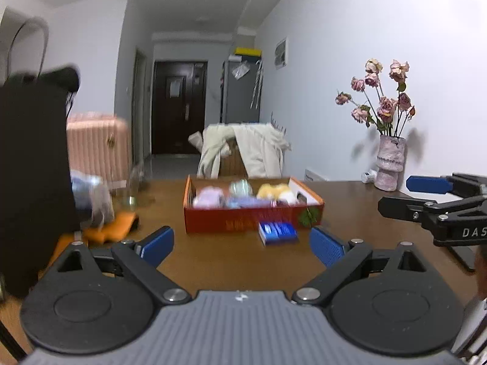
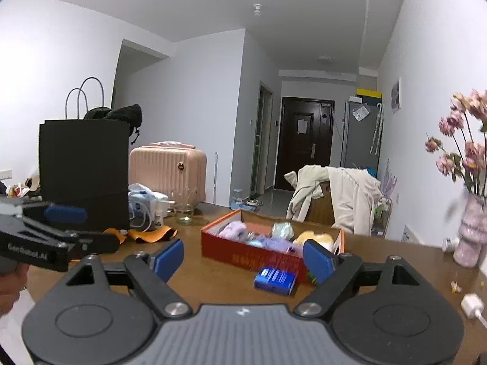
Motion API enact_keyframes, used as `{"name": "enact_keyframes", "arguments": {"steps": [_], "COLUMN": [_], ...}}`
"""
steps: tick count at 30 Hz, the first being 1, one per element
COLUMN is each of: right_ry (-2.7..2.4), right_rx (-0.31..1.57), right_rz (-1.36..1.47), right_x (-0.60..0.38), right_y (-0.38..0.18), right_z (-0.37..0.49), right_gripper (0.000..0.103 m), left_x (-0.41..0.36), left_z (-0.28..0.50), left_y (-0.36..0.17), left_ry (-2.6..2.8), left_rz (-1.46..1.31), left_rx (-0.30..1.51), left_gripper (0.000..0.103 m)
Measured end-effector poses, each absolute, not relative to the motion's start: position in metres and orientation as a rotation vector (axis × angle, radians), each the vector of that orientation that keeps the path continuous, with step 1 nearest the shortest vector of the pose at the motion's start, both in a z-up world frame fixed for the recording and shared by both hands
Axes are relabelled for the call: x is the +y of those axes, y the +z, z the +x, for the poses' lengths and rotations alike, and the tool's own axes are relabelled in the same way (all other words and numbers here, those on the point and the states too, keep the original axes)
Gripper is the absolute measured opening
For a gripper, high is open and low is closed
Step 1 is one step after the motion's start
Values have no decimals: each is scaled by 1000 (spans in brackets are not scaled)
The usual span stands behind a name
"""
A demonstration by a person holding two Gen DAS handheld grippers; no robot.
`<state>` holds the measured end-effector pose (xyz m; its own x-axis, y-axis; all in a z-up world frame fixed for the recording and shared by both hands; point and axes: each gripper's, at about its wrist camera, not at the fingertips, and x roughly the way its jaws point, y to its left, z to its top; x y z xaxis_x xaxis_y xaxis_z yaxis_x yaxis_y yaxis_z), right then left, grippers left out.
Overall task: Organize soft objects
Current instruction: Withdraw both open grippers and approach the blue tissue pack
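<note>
Wooden table [image 1: 231, 261], red box [image 1: 252, 220] of soft toys ahead.
Left gripper [image 1: 242, 245] and right gripper [image 2: 243, 258] both spread, empty; approach the toys slowly, squeeze gently.

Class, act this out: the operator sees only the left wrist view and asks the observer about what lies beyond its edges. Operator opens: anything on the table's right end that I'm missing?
Observer: A white charger lies right of the right gripper.
Operator: What's left of the black bag?
Observer: Small clutter by the wall, too small to name.
Operator: The bag's handles are blurred here.
Observer: The black bag has two thin loop handles, upright.
</note>
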<state>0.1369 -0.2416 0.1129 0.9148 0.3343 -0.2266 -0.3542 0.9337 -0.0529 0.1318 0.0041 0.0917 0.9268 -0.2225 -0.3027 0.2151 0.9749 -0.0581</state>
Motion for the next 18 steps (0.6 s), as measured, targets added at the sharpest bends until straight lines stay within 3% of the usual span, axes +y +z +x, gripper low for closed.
{"name": "enact_keyframes", "arguments": {"steps": [9,18], "right_ry": [235,231], "right_rx": [281,385], "right_rz": [-61,0], "right_x": [-251,-253], "right_y": [68,36], "right_z": [108,119], "right_gripper": [85,85], "left_x": [12,4], "left_z": [106,128], "left_y": [69,52], "left_ry": [-134,-130], "left_rz": [-18,-14], "left_rx": [349,421], "left_gripper": [98,99]}}
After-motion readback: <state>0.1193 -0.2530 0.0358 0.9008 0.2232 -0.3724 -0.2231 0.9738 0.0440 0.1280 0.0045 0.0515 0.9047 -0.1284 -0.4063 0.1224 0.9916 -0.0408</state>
